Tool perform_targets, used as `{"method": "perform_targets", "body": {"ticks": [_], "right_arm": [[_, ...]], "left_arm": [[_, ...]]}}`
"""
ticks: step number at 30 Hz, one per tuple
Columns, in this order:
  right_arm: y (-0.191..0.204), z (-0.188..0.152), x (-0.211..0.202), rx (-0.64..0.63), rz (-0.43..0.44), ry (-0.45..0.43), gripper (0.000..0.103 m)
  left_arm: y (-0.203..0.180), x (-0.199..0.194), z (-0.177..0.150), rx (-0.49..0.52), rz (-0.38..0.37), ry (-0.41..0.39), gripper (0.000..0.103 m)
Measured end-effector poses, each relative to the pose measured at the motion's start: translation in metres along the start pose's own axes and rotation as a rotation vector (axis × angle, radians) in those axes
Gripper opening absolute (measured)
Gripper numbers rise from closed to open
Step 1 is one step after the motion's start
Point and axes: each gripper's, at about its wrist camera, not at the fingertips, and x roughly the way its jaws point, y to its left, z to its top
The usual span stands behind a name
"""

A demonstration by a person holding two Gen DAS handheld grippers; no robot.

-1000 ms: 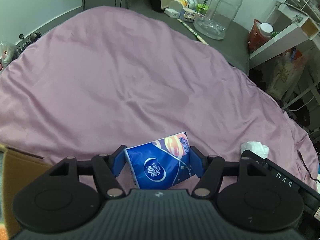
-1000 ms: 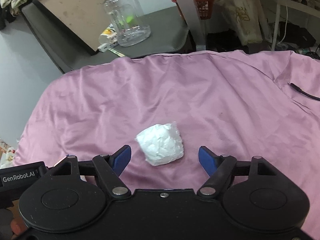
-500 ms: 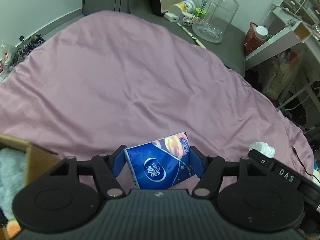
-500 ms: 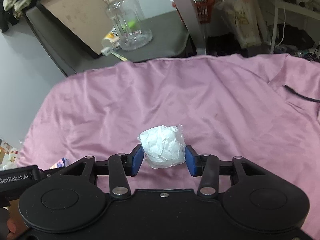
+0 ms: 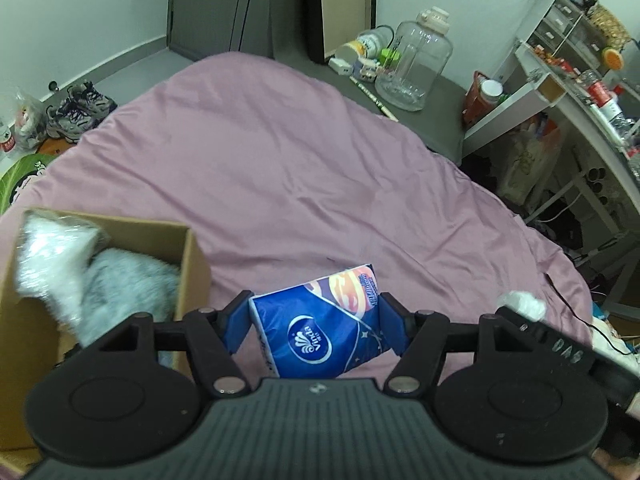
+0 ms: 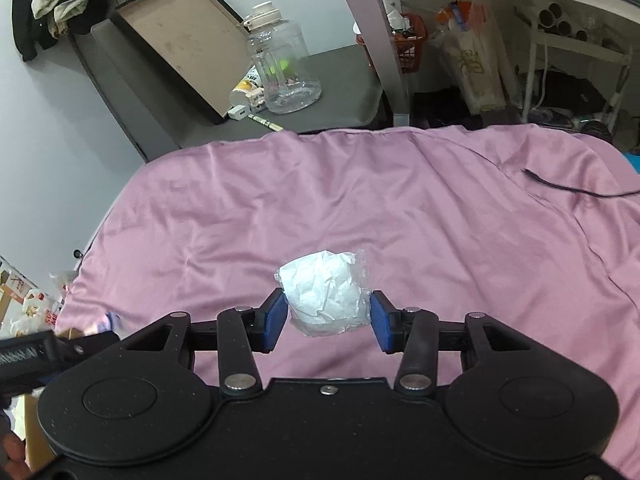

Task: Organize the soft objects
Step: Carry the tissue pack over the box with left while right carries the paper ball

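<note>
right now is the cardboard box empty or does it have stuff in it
Not empty: the cardboard box holds a grey fluffy item and something plastic-wrapped.

A wrinkled mauve bedsheet (image 5: 280, 168) covers the bed. Beyond its far edge, a large clear plastic jar with a cream lid (image 5: 416, 64) stands on a dark grey surface (image 6: 340, 80) (small clutter beside it). A thin black cable (image 6: 576, 188) lies across the sheet. Grey sneakers (image 5: 76, 108) sit on the floor.

Right gripper (image 6: 326, 322) clamped on white plastic-wrapped wad (image 6: 326, 298), lifted off pink sheet (image 6: 400, 208); black cable (image 6: 576, 189) near sheet's right edge.
</note>
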Motion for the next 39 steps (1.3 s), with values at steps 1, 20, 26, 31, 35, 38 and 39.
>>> {"method": "perform_targets", "body": {"ticks": [1,20,26,31,35,38,39], "right_arm": [[0.002,-0.004,-0.003,-0.012,-0.003,0.006,0.044],[0.039,-0.049,-0.115,-0.032,0.053,-0.090,0.044],[0.057,-0.063,-0.140,-0.060,0.077,-0.103,0.044],[0.072,-0.073,-0.148,-0.084,0.100,-0.095,0.045],[0.086,-0.080,-0.150,-0.122,0.105,-0.083,0.045],[0.095,-0.082,-0.153,-0.130,0.119,-0.085,0.045],[0.098,-0.082,-0.154,-0.135,0.124,-0.086,0.045]], "left_arm": [[0.002,-0.007,-0.002,-0.001,-0.003,-0.007,0.066],[0.053,-0.119,-0.030,0.018,-0.022,-0.133,0.066],[0.069,-0.142,-0.036,0.016,-0.017,-0.158,0.066],[0.080,-0.158,-0.041,0.026,-0.015,-0.168,0.066],[0.090,-0.166,-0.043,0.024,-0.013,-0.179,0.066],[0.097,-0.167,-0.044,0.017,-0.011,-0.172,0.066],[0.099,-0.167,-0.044,0.017,-0.008,-0.171,0.066]]}}
